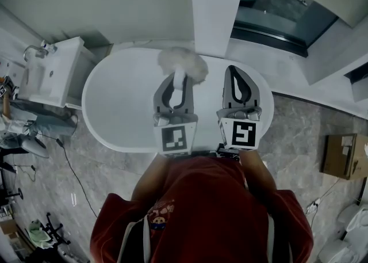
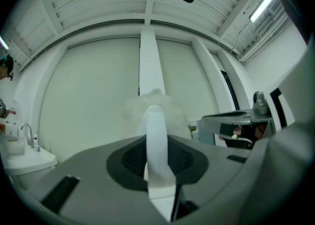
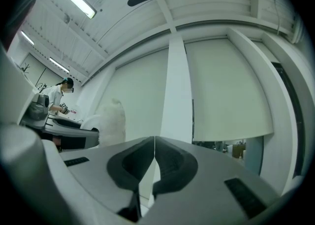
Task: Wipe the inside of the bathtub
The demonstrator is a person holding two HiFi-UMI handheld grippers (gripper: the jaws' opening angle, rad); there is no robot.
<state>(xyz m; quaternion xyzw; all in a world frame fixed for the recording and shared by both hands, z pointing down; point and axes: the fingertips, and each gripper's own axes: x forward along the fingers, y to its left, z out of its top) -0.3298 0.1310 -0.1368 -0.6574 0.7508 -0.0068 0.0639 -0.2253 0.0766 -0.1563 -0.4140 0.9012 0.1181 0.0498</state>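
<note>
A white oval bathtub lies below me in the head view. My left gripper is shut on the white handle of a fluffy white duster, whose head rests near the tub's far rim. In the left gripper view the handle stands between the jaws with the fluffy head beyond. My right gripper hovers beside it over the tub, shut and empty; its jaws meet in the right gripper view, where the duster head shows at left.
A white washbasin with a tap stands left of the tub. A white pillar rises behind it. A cardboard box sits on the marble floor at right, a cable trails at left. A person stands far off.
</note>
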